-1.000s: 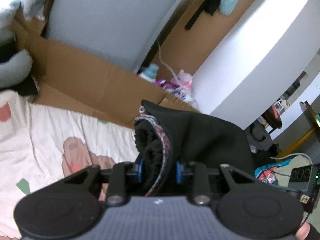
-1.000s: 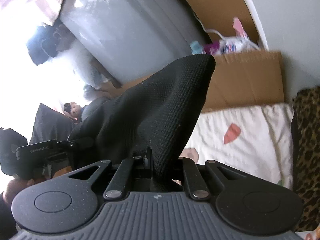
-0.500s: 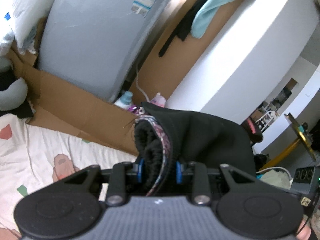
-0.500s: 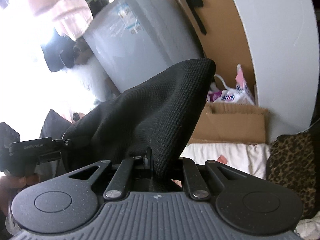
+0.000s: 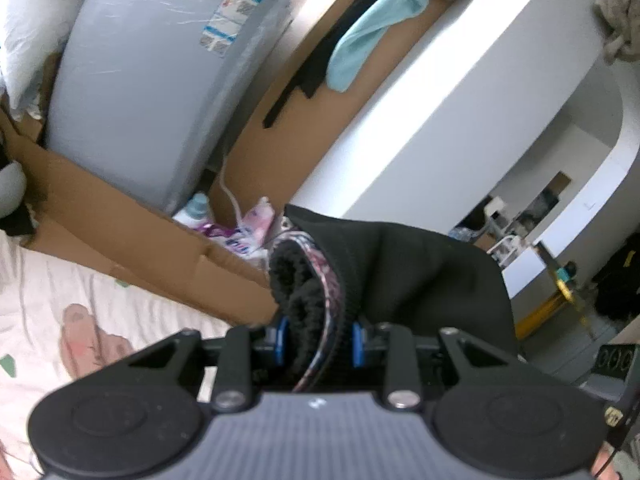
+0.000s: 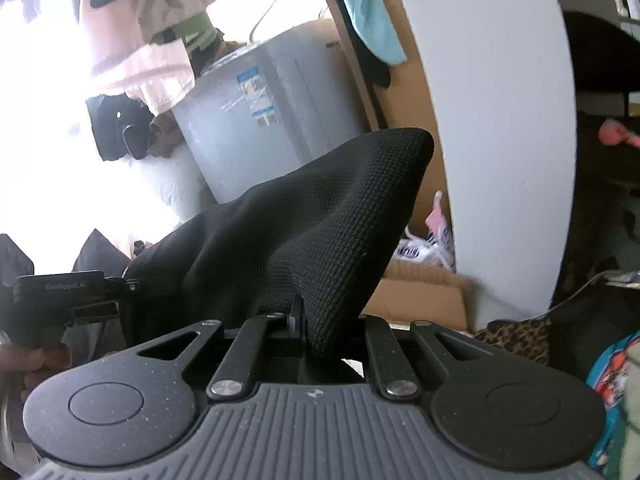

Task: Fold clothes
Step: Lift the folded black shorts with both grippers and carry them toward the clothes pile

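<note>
Black knit garment (image 6: 304,232) held aloft, pinched by left gripper (image 5: 318,338) and right gripper (image 6: 308,328) (mid-fold, likely), above patterned bedsheet (image 5: 52,300); laying flat seemingly next.

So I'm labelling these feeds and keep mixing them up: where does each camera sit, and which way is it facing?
Left wrist: sits on the left gripper, facing along its fingers over the clamped black garment toward a grey appliance; fingertip at lower right.
Right wrist: sits on the right gripper, facing the grey appliance; a hand holds the other gripper at left.
Shared: the black garment, grey appliance, teal cloth.
</note>
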Motion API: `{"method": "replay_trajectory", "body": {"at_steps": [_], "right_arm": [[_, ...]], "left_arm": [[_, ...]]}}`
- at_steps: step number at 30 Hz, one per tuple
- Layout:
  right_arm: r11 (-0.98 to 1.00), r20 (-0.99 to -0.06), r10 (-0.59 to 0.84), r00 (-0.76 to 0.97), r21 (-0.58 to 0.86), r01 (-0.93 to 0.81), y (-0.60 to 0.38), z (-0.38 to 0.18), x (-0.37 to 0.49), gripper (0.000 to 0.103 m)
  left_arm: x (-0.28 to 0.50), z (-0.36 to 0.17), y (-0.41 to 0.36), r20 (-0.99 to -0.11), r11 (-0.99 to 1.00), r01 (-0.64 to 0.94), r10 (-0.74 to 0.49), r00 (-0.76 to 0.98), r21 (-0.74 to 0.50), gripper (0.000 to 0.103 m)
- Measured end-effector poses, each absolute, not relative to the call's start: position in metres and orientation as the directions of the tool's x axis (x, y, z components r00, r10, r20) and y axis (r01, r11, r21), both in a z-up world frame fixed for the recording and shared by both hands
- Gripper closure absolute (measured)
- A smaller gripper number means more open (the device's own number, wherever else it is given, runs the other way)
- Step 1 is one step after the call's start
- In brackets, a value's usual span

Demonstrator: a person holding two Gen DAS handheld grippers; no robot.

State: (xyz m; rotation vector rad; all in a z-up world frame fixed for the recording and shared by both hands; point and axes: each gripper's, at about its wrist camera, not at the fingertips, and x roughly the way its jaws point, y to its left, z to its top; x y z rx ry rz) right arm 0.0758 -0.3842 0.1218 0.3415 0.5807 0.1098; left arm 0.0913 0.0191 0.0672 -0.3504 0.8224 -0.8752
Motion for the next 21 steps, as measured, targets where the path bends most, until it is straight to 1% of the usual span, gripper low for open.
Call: {"method": "replay_trajectory", "body": {"at_steps": [3,6,11,16,19,21], "right_arm": [[0.945,-0.513,0.182,0.839,0.326,-0.006,-0.395,0.141,0.063,0.095],[0.947,-0.512,0.181,0.840,0.321,-0.008,-0.401,0.142,0.054,0.095],[0.949,-0.509,0.180,0.842,0.315,-0.012,-0.410,0.145,0.039,0.095],[0.954,-0.511,0.170,0.843,0.300,-0.011,-0.419,0.145,0.027,0.095],[0.963,-0.511,0.150,0.847,0.270,-0.008,-0.423,0.139,0.024,0.095],[0.957,-0.512,0.149,0.846,0.290,0.006,-0.431,0.130,0.022,0.095]], "left_arm": [[0.081,0.074,0.015,-0.477,0.600,0.528,-0.800,0.365,-0.601,0.071],[0.071,0.080,0.011,-0.463,0.588,0.519,-0.809,0.363,-0.620,0.071],[0.059,0.084,0.005,-0.458,0.577,0.542,-0.816,0.352,-0.612,0.071],[0.055,0.075,-0.007,-0.461,0.563,0.559,-0.825,0.328,-0.609,0.071],[0.051,0.067,-0.014,-0.445,0.544,0.583,-0.837,0.320,-0.604,0.071],[0.050,0.059,-0.022,-0.448,0.534,0.601,-0.841,0.303,-0.595,0.071]]}}
